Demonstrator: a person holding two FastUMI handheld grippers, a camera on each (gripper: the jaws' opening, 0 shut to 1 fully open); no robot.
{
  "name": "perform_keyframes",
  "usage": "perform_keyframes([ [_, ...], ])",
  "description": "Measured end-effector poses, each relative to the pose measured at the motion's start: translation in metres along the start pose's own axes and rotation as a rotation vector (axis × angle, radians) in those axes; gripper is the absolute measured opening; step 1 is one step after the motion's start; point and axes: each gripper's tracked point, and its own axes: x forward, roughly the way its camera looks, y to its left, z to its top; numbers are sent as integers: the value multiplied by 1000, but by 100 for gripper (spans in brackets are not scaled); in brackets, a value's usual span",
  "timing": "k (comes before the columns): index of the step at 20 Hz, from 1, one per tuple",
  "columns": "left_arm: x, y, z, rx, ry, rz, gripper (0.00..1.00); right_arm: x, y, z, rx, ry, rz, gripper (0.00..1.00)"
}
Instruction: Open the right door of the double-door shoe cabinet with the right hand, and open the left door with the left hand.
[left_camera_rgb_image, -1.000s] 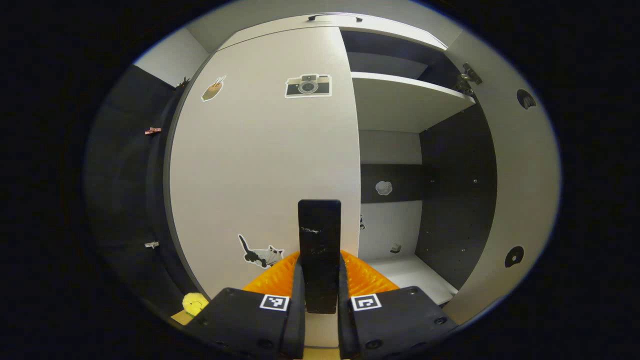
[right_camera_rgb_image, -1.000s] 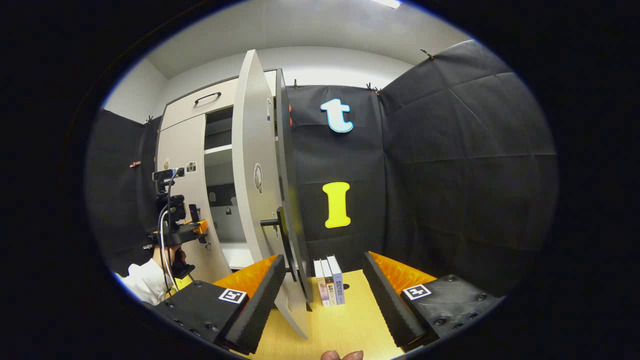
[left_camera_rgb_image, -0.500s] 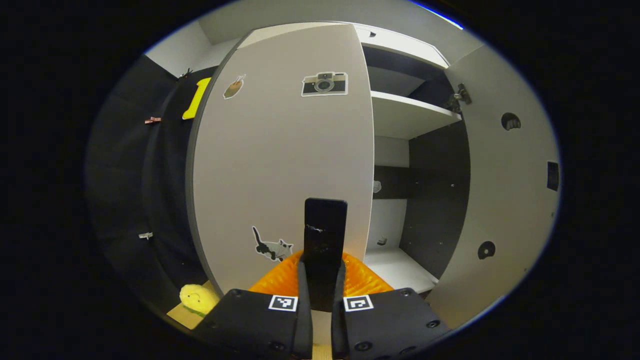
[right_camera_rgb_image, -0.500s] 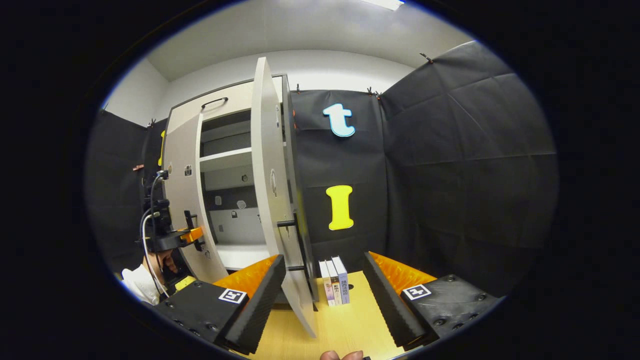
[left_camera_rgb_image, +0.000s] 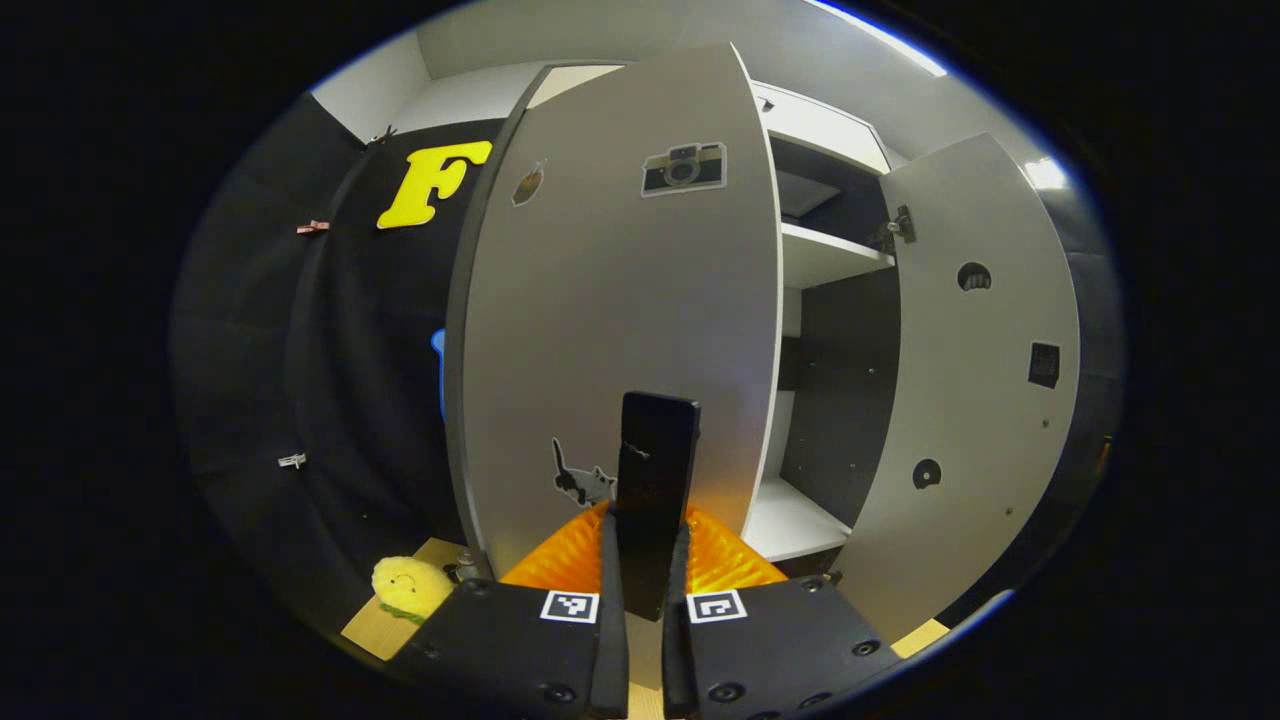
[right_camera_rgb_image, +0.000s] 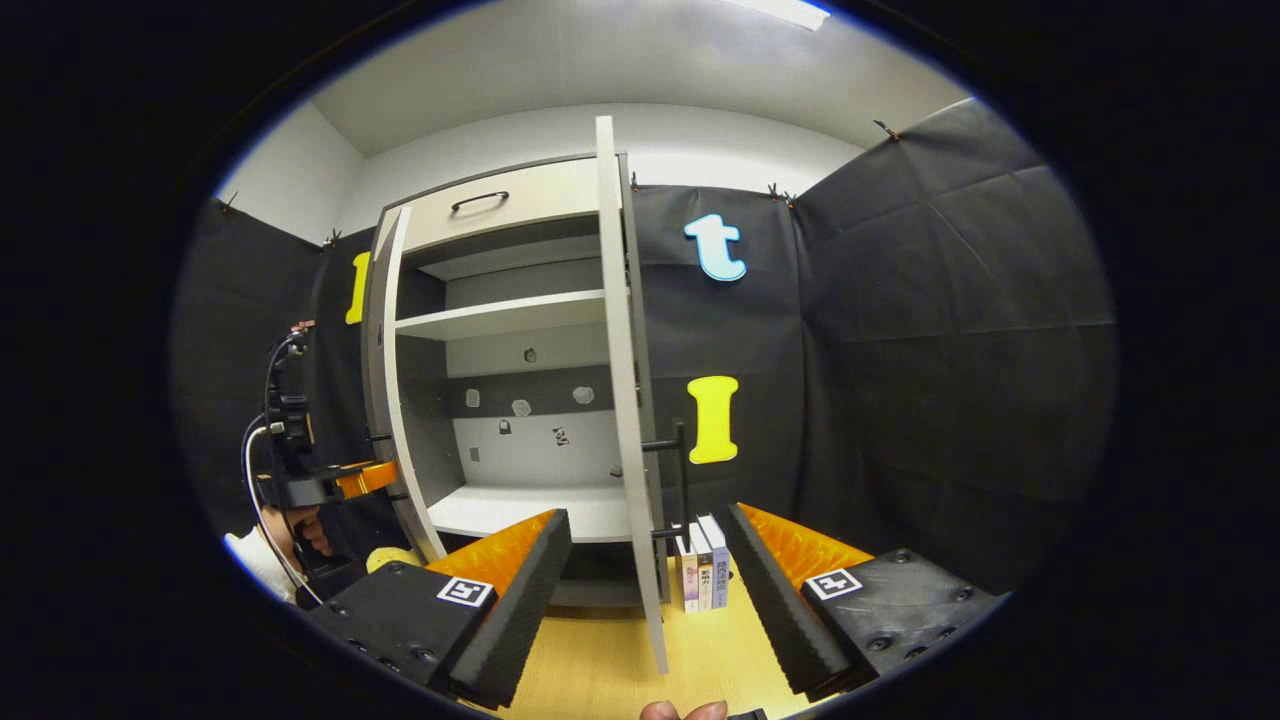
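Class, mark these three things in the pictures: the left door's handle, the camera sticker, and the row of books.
left door's handle (left_camera_rgb_image: 655, 470), left gripper view, middle of the bar.
camera sticker (left_camera_rgb_image: 684, 168), left gripper view, on the lens.
books (right_camera_rgb_image: 703, 562), right gripper view, middle spine.

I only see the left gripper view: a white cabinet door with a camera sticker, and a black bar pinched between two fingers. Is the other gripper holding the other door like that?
Observer: No. While the left gripper is shut on that black bar handle, the right gripper view shows the right gripper open, with the white right door edge-on between its fingers, touching neither.
Visitor: What sits beside that door?
Observer: Three upright books on the light wooden tabletop.
Visitor: And inside the cabinet?
Observer: Small stickers on its back wall.
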Motion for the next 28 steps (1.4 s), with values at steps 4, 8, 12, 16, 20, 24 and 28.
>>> perform_keyframes([
  [4,-24,23,0,0,3,5,18,1,18,-1,-3,-1,28,97],
  [8,-44,51,0,-17,2,20,17,1,35,-4,-3,4,56,97],
  [12,-57,75,3,-29,2,35,17,-1,51,-8,-1,19,85,97],
  [16,-64,96,4,-57,-3,56,17,0,58,-11,-17,28,112,97],
  [20,-69,119,3,-68,-6,56,15,2,63,-14,-32,33,130,97],
  [24,-71,144,6,-56,-4,67,13,4,77,-25,-27,58,149,97],
  [28,-69,168,10,2,-10,84,0,10,87,-29,-40,60,162,97],
])
